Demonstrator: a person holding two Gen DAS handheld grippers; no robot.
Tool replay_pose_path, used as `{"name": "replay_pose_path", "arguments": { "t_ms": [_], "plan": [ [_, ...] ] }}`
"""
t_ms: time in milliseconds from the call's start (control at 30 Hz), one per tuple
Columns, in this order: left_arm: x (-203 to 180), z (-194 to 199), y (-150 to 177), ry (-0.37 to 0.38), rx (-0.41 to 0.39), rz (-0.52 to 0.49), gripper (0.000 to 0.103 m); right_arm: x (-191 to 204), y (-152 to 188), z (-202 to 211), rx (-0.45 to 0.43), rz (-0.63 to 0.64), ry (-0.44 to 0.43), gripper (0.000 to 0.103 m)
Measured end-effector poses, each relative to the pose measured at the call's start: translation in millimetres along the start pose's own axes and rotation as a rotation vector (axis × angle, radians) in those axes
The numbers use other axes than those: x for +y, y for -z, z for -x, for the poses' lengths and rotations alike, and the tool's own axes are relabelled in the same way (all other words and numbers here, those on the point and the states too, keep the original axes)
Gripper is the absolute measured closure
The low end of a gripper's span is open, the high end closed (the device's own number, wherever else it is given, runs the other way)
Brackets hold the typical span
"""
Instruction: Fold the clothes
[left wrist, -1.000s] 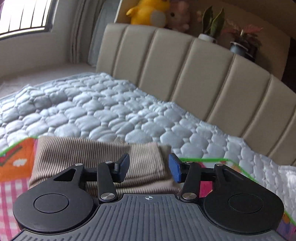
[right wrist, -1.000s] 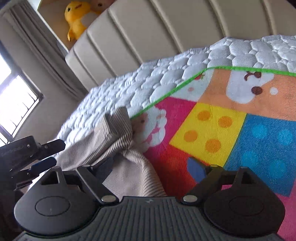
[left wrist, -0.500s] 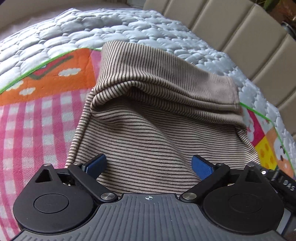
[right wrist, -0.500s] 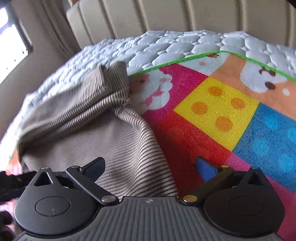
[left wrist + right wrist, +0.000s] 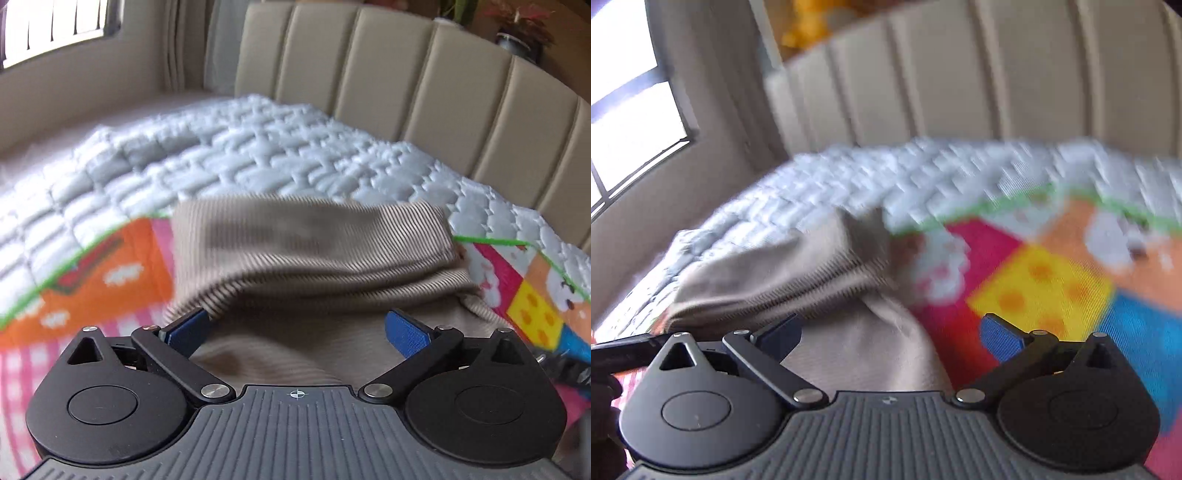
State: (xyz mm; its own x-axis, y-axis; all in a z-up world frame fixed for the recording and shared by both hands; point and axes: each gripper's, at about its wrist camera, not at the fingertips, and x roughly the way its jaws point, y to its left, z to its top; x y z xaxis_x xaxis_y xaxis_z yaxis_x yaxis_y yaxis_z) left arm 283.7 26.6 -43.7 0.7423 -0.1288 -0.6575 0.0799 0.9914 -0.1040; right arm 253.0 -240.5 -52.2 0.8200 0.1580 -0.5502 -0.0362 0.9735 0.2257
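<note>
A beige garment with thin dark stripes [image 5: 306,254] lies folded in layers on a colourful play mat [image 5: 110,273] on the bed. My left gripper [image 5: 295,328] is open, its blue pads wide apart over the near edge of the cloth, nothing between them. In the right wrist view the same garment [image 5: 798,273] sits at the left on the mat [image 5: 1045,288], blurred by motion. My right gripper [image 5: 890,334] is open too, straddling the garment's right near edge, its left pad over cloth and its right pad over the mat.
A quilted white bedspread [image 5: 258,155] stretches behind the mat up to a padded beige headboard [image 5: 406,85]. A window [image 5: 51,29] is at the far left, potted plants [image 5: 517,26] above the headboard. The other gripper's dark tip [image 5: 624,350] shows at the left edge.
Both grippers have tilted up and drawn back; the views now look across the garment toward the headboard. The left gripper opened wide about a second ago and both remain open.
</note>
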Motion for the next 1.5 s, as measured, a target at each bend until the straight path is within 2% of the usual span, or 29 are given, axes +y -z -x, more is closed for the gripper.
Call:
{"name": "replay_pose_path", "arguments": {
  "t_ms": [67, 100, 133, 200, 267, 300, 333, 367, 400, 433, 467, 700, 900, 967, 1000, 1033, 1067, 1133, 1233, 1333, 1400, 1500],
  "plan": [
    [11.2, -2.7, 4.7, 0.009, -0.011, -0.028, 0.0, 21.6, -13.7, -12.8, -0.03, 0.147, -0.014, 0.006],
    [17.8, -6.2, 4.4, 0.018, -0.008, -0.016, 0.0, 29.4, -22.7, -24.7, -0.023, 0.157, -0.02, 0.018],
    [24.4, -8.9, 2.8, 0.035, -0.011, 0.012, 0.0, 36.7, -31.7, -36.7, -0.017, 0.165, -0.026, 0.026],
    [37.2, -12.6, -2.8, 0.085, -0.033, 0.083, 0.0, 43.1, -48.5, -62.6, -0.028, 0.141, -0.006, 0.029],
    [41.7, -11.4, -7.7, 0.125, -0.07, 0.098, 0.0, 45.6, -56.9, -92.1, -0.015, 0.148, 0.031, 0.034],
    [41.4, -11.1, -8.7, 0.13, -0.083, 0.089, 0.0, 43.8, -57.0, -107.3, 0.036, 0.135, 0.019, 0.042],
    [41.5, -12.2, -8.5, 0.129, -0.085, 0.079, 0.0, 42.0, -57.1, -122.4, 0.087, 0.121, 0.007, 0.064],
    [41.6, -13.3, -8.2, 0.129, -0.087, 0.07, 0.0, 40.4, -57.2, -136.6, 0.135, 0.108, -0.005, 0.072],
    [42.5, -15.0, -7.8, 0.128, -0.085, 0.068, 0.0, 40.7, -56.2, -138.6, 0.143, 0.104, -0.01, 0.074],
    [45.3, -18.6, -7.1, 0.125, -0.073, 0.082, 0.0, 38.1, -54.9, -137.4, 0.141, 0.113, -0.006, 0.086],
    [48.6, -22.2, -6.4, 0.124, -0.06, 0.1, 0.0, 35.4, -53.7, -136.2, 0.139, 0.122, -0.001, 0.087],
    [73.4, -34.2, -2.2, 0.186, -0.004, 0.265, 0.0, 16.8, -45.2, -127.8, 0.125, 0.184, 0.03, 0.086],
    [64.5, -26.3, -4.5, 0.156, -0.008, 0.211, 0.0, 11.8, -55.6, -111.4, 0.088, 0.208, 0.01, 0.08],
    [62.5, -21.5, -13.1, 0.166, -0.008, 0.19, 0.0, 13.4, -63.3, -103.3, 0.07, 0.224, -0.005, 0.07],
    [61.7, -19.7, -18.9, 0.173, -0.007, 0.179, 0.0, 12.2, -71.0, -101.2, 0.069, 0.231, -0.024, 0.058],
    [60.8, -17.8, -24.6, 0.181, -0.007, 0.168, 0.0, 7.9, -77.7, -100.4, 0.083, 0.22, -0.05, 0.047],
    [60.5, -17.7, -31.2, 0.195, 0.0, 0.16, 0.0, 3.4, -84.4, -99.9, 0.097, 0.208, -0.076, 0.046],
    [67.2, -31.1, -46.5, 0.26, 0.076, 0.183, 0.0, -15.6, -94.1, -106.6, 0.167, 0.128, -0.13, 0.044],
    [90.4, -57.3, -57.3, 0.326, 0.214, 0.285, 0.0, -46.5, -97.1, -127.0, 0.263, -0.022, -0.202, 0.044],
    [111.6, -84.0, -63.4, 0.374, 0.329, 0.377, 0.0, -54.9, -93.9, -154.8, 0.321, -0.07, -0.28, 0.044],
    [115.1, -99.4, -68.4, 0.379, 0.353, 0.384, 0.0, -47.5, -91.3, -175.8, 0.361, -0.074, -0.324, 0.044],
    [110.7, -118.2, -78.8, 0.392, 0.312, 0.342, 0.0, -32.1, -94.6, -202.0, 0.362, -0.076, -0.349, 0.042]
  ]
}}
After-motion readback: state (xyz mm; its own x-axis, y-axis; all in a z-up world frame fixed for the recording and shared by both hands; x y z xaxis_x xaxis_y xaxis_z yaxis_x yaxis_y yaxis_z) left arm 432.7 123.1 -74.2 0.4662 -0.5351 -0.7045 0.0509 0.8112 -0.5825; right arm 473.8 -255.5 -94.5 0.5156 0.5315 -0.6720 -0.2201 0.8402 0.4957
